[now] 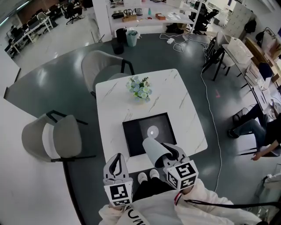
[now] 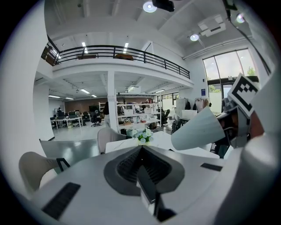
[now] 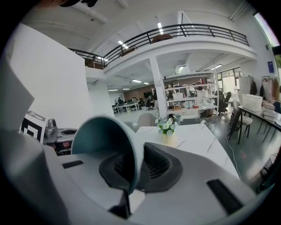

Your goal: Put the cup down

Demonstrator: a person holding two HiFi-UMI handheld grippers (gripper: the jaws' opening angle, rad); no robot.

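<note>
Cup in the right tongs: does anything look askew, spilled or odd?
The cup is tipped well off upright, its rim wall pinched in the right tongs over the near edge of the black mat. No spill shows on the mat or the table. Nothing else stands out.

Bright, even light from ceiling lamps point(image 2: 149, 6) and tall windows point(image 2: 228, 72) fills the hall; both gripper views bow sharply toward black, rounded edges.

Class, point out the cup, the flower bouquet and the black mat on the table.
cup point(image 1: 153, 151): head view, on its outer wall.
flower bouquet point(image 1: 139, 88): head view, on the blooms.
black mat point(image 1: 133, 139): head view, on its bare left part.
</note>
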